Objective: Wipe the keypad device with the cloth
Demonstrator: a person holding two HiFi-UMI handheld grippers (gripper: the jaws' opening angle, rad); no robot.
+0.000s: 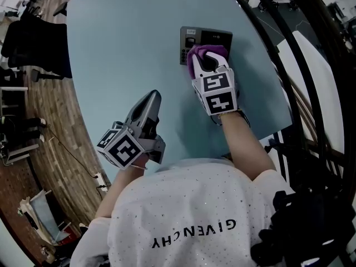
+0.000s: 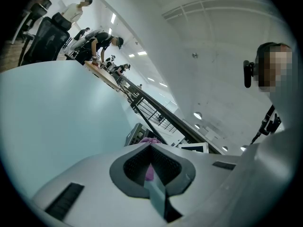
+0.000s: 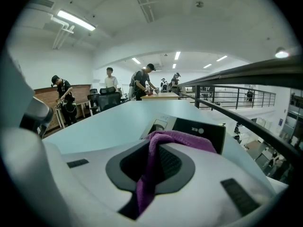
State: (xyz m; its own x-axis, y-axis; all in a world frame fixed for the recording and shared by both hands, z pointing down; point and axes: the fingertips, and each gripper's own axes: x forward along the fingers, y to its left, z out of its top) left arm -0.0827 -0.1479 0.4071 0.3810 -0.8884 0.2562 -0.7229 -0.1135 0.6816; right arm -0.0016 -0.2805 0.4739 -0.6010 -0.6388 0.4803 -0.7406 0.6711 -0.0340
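The dark keypad device (image 1: 216, 36) lies on the pale blue table (image 1: 122, 49), far right of its middle. A purple cloth (image 1: 199, 54) covers the device's near edge, and my right gripper (image 1: 207, 61) is shut on it. In the right gripper view the cloth (image 3: 182, 138) drapes over the jaws just before the device (image 3: 204, 129). My left gripper (image 1: 153, 96) hovers over bare table, nearer and to the left, shut with nothing in it. The left gripper view looks past that gripper (image 2: 151, 148) to the device (image 2: 136, 135) and cloth (image 2: 151, 140) in the distance.
The table's curved edge and a black metal railing (image 1: 289, 54) run close on the right of the device. Dark office chairs (image 1: 33, 43) stand on the wooden floor to the left. Several people work at a far table (image 3: 142, 86).
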